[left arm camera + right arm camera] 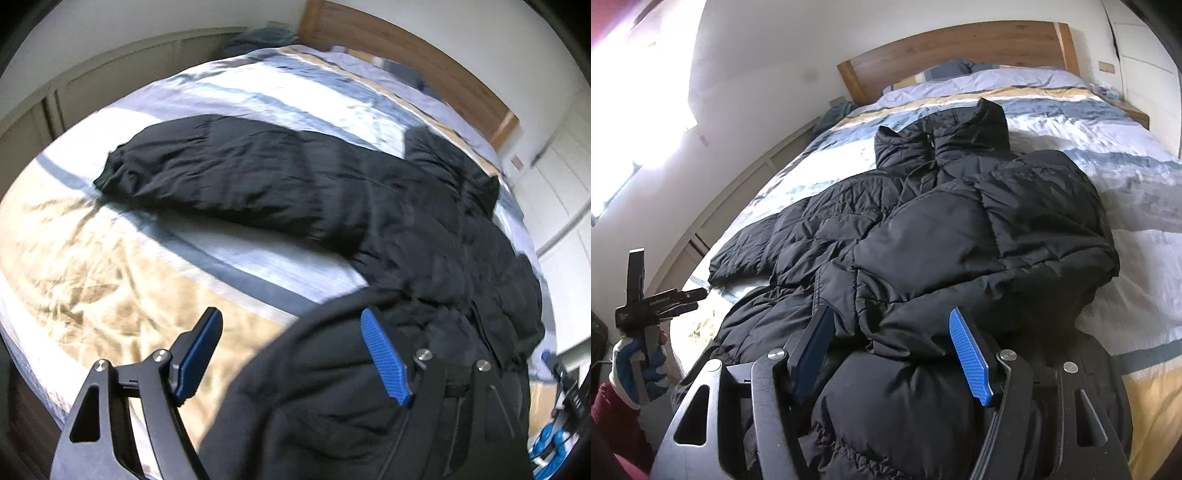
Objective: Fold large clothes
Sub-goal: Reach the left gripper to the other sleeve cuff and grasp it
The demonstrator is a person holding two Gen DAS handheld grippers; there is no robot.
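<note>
A black puffer jacket (960,229) lies on the striped bed cover (1126,192), collar toward the headboard. One sleeve (207,170) stretches out flat to the left. The other side is folded over the body. My right gripper (890,317) is at the jacket's near hem, with a puffy bulge of the fabric filling the gap between its blue pads (971,358). My left gripper (291,314) hovers with jaws wide apart over the hem's left edge, one finger above the bed cover, nothing pressed between the pads. It also shows from the side as the left gripper (696,300), held by a gloved hand (635,365).
A wooden headboard (953,51) and pillows (979,79) are at the far end of the bed. A pale wall with low panels (110,88) runs along the bed's left side. White cupboards (554,177) stand on the right.
</note>
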